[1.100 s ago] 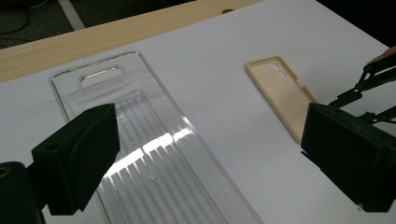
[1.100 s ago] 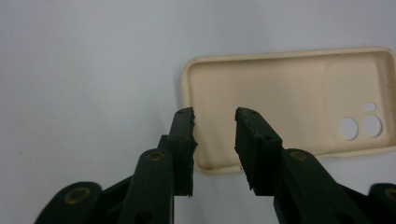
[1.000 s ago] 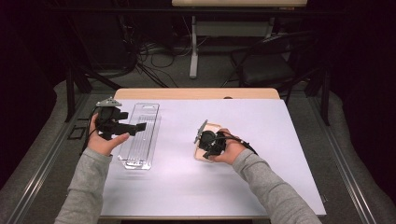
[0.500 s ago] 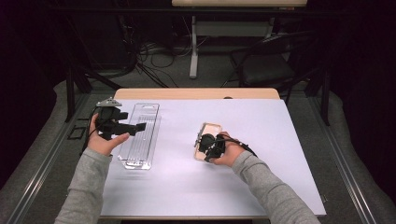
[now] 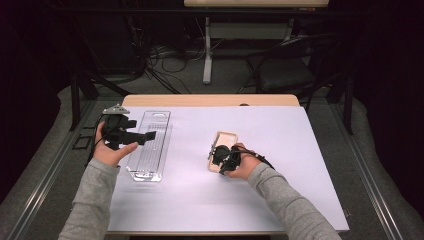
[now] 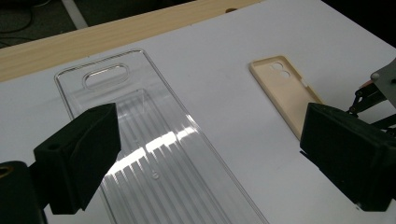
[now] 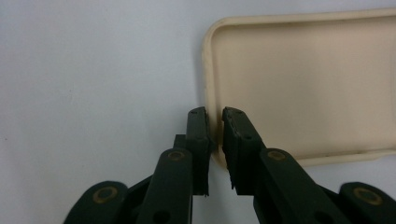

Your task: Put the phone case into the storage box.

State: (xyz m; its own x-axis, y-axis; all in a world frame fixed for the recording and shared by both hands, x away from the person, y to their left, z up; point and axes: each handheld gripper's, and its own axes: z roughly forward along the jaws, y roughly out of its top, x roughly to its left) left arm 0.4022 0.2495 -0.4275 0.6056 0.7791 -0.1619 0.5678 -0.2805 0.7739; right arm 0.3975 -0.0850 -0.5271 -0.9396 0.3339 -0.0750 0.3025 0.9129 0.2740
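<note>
A white-topped table (image 5: 280, 150) with a wooden far edge stood in a dark room. A clear tray (image 5: 150, 145) lay lengthwise on its left part, and a beige phone case (image 5: 223, 142) lay near the middle, well apart from the tray. The left gripper (image 5: 150, 135), held in a grey-sleeved person's left hand (image 5: 111, 152), hung over the tray's left rim, pointing right. The right gripper (image 5: 216, 156), in the right hand (image 5: 243, 165), sat at the case's near end; its jaws had just been closing, though how they met the case could not be made out. Cables (image 5: 165, 60) and a chair (image 5: 285, 70) lay on the floor beyond the table.
</note>
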